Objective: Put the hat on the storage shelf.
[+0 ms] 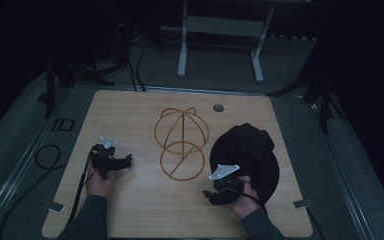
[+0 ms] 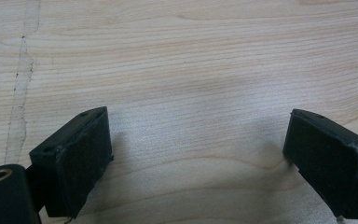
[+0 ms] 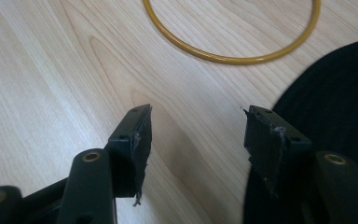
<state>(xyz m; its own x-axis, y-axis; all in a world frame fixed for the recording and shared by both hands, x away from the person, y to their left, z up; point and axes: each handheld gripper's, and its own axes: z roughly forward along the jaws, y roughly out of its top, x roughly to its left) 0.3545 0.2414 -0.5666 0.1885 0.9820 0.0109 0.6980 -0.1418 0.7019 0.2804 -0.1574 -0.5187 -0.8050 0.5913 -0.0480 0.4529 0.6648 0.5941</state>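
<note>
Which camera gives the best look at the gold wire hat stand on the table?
The high view: it shows the whole gold wire hat stand, its round base ring and domed top, beside the black fabric hat. The right gripper view catches just the base ring's arc. The left gripper view looks at bare wooden tabletop.

You're in some kind of lab or recording studio setup, not a home. The light wood desk sits alone on grey carpet, with a cable port in its top. Around it everything's dark, black drapes or walls. Black stand legs flank the desk on both sides, cables snake across the floor, and the white metal frame of another table stands behind. Tape tabs mark the desk's near corners.
</note>
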